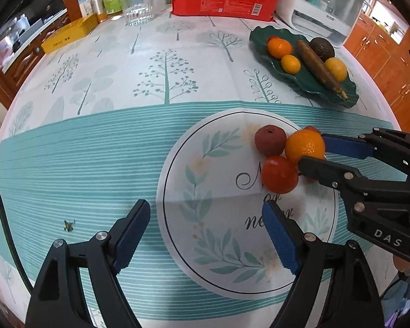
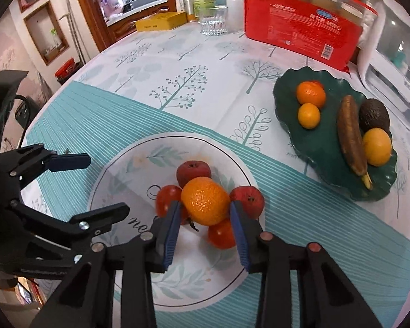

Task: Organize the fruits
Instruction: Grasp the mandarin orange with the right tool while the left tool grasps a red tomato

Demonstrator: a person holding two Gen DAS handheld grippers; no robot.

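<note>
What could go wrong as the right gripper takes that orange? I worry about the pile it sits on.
The orange rests on top of the red fruits, and the right gripper has its pads at the orange's sides. Lifting it may nudge those fruits into rolling across the tablecloth. The pads sit low on the orange, so it might slip out on the way to the green plate.

Even, soft daylight fills both views, leaving faint shadows under the fruit on the tablecloth. Both are sharp in the middle. Fisheye distortion bends the table's edge, with dark vignetting in the corners and a washed-out white appliance.
</note>
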